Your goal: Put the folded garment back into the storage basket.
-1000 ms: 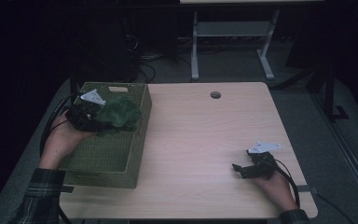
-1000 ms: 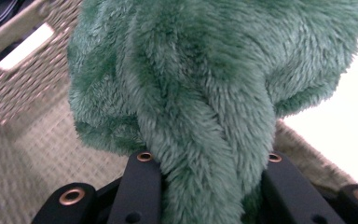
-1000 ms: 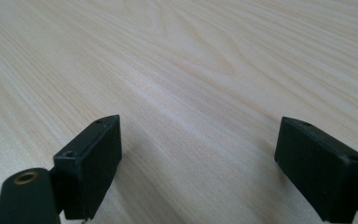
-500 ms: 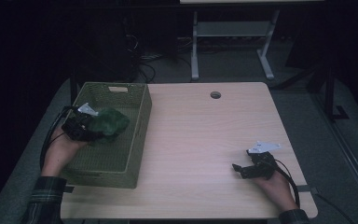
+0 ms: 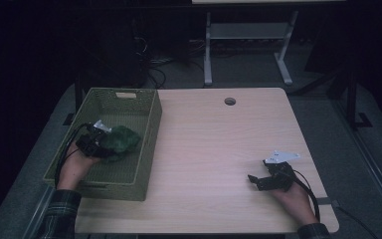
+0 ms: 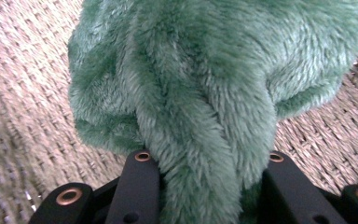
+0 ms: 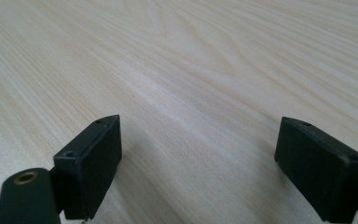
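Green plush [image 6: 205, 93] in woven basket [image 5: 146, 134]

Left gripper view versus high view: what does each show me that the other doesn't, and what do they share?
The left gripper view alone gives the close detail: a fold of the green plush pinched between the left claw's two black jaws, hanging just over the basket's woven floor.

The high view alone gives the layout: the green basket at the table's left edge and the right claw, open and holding nothing, low over the bare wood at the right.

Both show the plush gripped by the left claw inside the basket.
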Motion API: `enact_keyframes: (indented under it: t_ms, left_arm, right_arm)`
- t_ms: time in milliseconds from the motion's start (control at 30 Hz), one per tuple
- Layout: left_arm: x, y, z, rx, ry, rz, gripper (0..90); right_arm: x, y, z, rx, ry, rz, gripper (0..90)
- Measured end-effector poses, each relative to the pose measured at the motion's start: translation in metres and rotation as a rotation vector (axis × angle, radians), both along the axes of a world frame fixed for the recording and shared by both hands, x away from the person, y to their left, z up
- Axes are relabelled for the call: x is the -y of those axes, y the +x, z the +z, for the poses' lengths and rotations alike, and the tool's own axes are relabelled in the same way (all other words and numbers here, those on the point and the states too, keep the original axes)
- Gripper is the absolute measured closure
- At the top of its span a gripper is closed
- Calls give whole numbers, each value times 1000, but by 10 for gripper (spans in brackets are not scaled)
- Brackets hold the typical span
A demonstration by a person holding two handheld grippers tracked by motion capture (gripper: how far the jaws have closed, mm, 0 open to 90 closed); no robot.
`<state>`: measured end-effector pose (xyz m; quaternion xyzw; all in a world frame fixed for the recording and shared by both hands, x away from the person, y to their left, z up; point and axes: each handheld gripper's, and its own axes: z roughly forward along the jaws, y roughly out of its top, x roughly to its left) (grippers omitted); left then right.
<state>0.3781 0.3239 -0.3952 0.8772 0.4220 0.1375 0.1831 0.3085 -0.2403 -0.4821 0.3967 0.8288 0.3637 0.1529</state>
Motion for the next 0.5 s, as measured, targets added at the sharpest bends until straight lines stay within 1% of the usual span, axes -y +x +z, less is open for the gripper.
enact_keyframes:
  t_ms: [133, 233, 333, 500]
  left_arm:
    - [2, 1, -5, -10, 4, 0, 694]
    - [1, 3, -8, -20, -8, 1, 677]
    - [1, 3, -11, -31, -16, 2, 636]
    - [1, 4, -14, -37, -19, 6, 555]
  right_arm:
    - [0, 0, 0, 0, 0, 0, 143]
    - [0, 0, 0, 0, 0, 0, 143]
    - [0, 0, 0, 0, 0, 0, 143]
    - [0, 0, 0, 0, 0, 0, 143]
